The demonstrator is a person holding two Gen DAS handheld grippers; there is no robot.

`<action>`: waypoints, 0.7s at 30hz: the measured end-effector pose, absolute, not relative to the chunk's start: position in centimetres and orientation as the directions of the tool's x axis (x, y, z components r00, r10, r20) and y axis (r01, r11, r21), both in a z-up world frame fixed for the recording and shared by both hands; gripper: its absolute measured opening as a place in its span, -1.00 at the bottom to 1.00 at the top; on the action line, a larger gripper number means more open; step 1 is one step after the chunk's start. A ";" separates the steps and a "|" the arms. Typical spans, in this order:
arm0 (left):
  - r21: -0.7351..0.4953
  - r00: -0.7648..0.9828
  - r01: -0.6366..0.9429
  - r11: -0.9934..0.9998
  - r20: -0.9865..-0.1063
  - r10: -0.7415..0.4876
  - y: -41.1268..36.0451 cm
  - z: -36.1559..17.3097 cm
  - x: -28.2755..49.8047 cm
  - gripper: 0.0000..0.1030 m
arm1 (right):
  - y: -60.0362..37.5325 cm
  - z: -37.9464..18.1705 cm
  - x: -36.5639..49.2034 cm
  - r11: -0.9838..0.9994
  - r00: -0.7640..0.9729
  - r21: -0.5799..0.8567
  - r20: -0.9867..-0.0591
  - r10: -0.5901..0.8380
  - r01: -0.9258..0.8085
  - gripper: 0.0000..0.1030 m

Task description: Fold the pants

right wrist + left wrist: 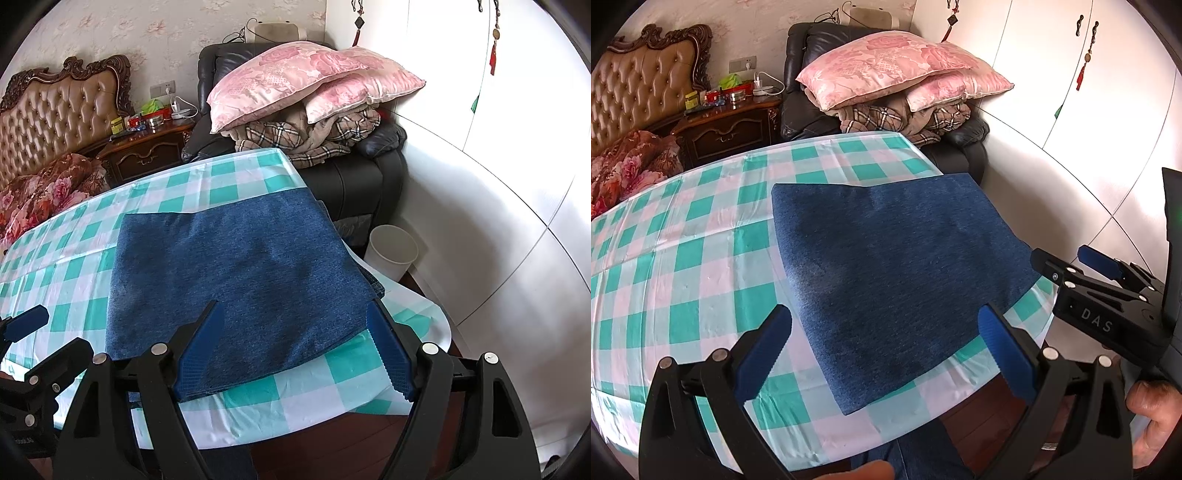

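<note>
While the folded pants (886, 273) lie on the checked tablecloth (683, 240), left gripper (884, 350) and right gripper (295, 350) hover beside them, fingers apart.

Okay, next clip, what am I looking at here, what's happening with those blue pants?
A person holds a gripper in each hand over a table with a green-checked cloth. The blue pants lie flat on it, folded into a compact rectangle. The left gripper and the right gripper both hover at the near edge with jaws open, holding nothing. The fold looks essentially finished.

pink pillows (886, 66) on black armchair (354, 177)
</note>
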State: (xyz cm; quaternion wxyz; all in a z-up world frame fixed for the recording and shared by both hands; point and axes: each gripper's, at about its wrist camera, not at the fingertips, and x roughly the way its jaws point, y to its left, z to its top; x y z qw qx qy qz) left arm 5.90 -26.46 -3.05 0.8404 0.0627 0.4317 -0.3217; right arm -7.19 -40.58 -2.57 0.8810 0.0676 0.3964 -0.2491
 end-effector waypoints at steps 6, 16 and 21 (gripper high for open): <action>-0.172 0.415 0.598 0.783 -0.769 -0.486 -26.8 -2.9 5.8 0.96 | -40.6 -2.6 -7.2 0.867 0.562 -0.078 -0.732 -0.384 0.491 0.47; -0.172 0.413 0.601 0.781 -0.770 -0.487 -26.9 -3.0 5.8 0.96 | -40.9 -2.6 -7.2 0.867 0.561 -0.077 -0.733 -0.384 0.493 0.47; -0.178 0.402 0.606 0.775 -0.772 -0.492 -27.2 -3.2 5.8 0.96 | -40.9 -2.6 -7.1 0.867 0.560 -0.076 -0.735 -0.383 0.493 0.47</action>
